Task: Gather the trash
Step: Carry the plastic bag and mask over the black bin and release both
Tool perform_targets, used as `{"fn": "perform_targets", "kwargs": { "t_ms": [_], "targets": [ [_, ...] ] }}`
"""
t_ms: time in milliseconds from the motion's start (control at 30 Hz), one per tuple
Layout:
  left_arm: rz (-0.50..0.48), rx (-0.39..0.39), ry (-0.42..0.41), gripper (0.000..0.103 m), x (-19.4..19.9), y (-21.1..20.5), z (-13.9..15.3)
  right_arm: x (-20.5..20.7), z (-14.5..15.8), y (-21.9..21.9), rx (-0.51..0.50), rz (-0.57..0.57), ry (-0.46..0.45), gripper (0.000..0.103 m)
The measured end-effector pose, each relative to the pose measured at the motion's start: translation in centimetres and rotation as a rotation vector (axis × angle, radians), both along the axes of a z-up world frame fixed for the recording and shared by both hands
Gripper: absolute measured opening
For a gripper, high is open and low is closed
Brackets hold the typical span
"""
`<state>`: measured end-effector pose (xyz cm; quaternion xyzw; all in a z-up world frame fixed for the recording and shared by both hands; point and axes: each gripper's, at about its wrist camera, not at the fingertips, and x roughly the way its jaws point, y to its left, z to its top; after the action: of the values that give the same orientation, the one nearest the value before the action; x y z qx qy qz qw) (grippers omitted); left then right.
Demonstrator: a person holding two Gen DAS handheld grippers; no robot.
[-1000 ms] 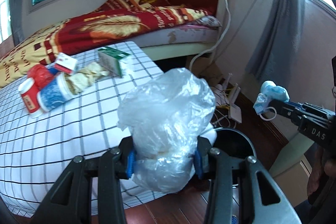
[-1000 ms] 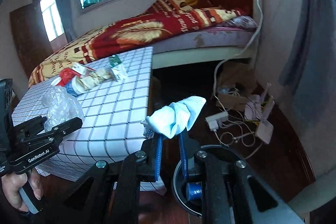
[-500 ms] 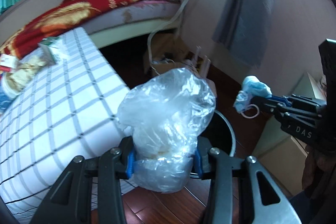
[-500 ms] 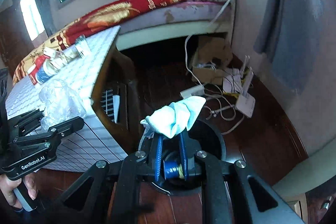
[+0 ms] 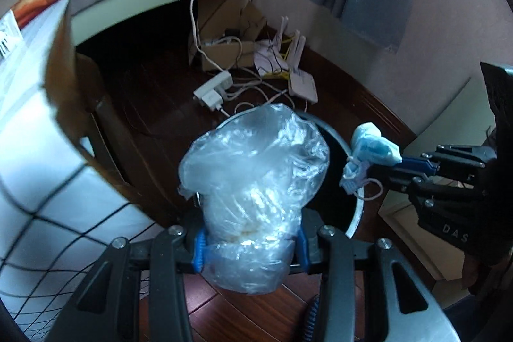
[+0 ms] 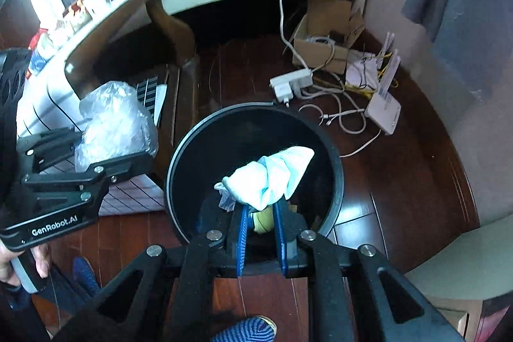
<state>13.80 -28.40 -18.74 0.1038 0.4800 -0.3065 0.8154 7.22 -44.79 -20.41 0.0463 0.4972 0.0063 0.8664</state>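
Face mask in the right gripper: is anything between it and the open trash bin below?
Nothing visible blocks it. The face mask, pinched in the right gripper, hangs over the trash bin, whose mouth is open with no lid. The plastic bag in the left gripper sits off to the side, by the rim.

Both the left gripper [image 5: 250,249] and right gripper [image 6: 259,233] point steeply downward, clamped.
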Motion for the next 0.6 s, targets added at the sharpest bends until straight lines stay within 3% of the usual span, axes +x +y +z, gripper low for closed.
{"fn": "perform_targets", "kwargs": {
  "t_ms": [133,200,233,267,300,500,600],
  "targets": [
    [0.001,0.012,0.035,0.045,0.4,-0.4,-1.5,1.2,-1.6,-0.1,0.005,0.032,0.031,0.017],
    [0.009,0.006,0.063,0.052,0.7,-0.5,-2.2,1.7,-2.5,-0.2,-0.001,0.042,0.055,0.022],
    [0.013,0.005,0.071,0.067,0.8,-0.5,-2.4,2.0,-3.0,-0.3,-0.034,0.03,0.074,0.043],
    [0.021,0.008,0.067,0.082,0.9,-0.5,-2.6,2.2,-3.4,-0.6,-0.063,0.012,0.081,0.071],
    [0.03,0.017,0.054,0.087,0.9,-0.4,-2.6,2.2,-3.8,-1.2,-0.091,-0.019,0.088,0.079],
    [0.048,0.039,0.023,0.094,0.4,0.0,-2.7,1.9,-3.8,-3.9,-0.078,-0.103,0.099,0.083],
    [0.064,0.046,0.014,0.097,0.6,-0.3,-2.9,1.6,-3.4,-4.0,-0.08,-0.122,0.091,0.099]
  ]
}}
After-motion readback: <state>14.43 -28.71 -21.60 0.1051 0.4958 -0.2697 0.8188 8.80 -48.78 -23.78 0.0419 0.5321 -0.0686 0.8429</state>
